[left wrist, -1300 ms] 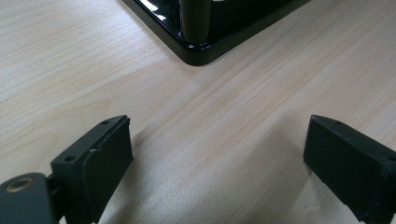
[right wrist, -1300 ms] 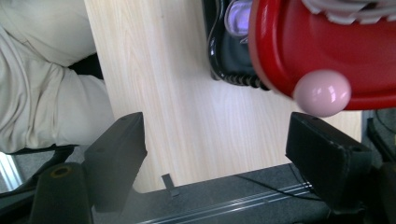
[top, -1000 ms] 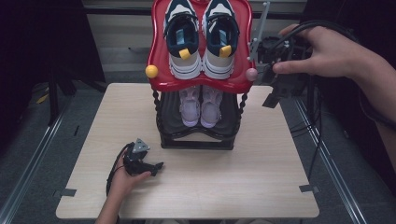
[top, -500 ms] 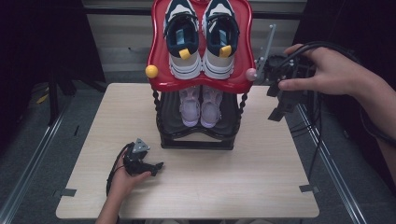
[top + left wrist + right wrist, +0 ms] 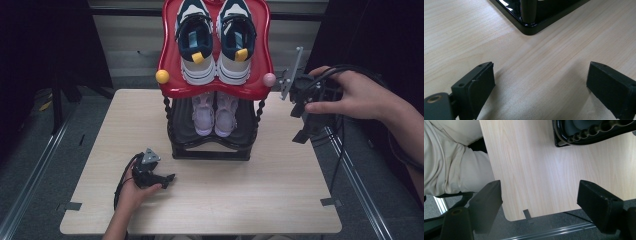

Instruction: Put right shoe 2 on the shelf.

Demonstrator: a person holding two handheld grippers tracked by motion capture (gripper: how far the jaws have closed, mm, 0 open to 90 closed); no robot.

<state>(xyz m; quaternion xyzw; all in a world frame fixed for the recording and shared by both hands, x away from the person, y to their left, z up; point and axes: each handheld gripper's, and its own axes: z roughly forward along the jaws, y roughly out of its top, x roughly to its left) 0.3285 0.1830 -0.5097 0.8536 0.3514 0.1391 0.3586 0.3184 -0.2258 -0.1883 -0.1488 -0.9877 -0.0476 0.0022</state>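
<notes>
Wooden table [image 5: 280,195] — shoe rack [image 5: 212,130] between two open hand-held grippers

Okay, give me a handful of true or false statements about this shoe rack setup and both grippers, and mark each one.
1. The navy and white sneakers sit on the red top shelf. True.
2. The lower black shelf holds a pair of pale pink shoes. True.
3. The left gripper is clamped on a shoe. False: its jaws stand open over bare table, near the rack's front corner.
4. The right gripper holds a sneaker. False: its jaws are open with nothing between them, at the table's right edge.
5. The knobs on the red shelf's front are both yellow. False: the left knob is yellow, the right knob pink.
</notes>
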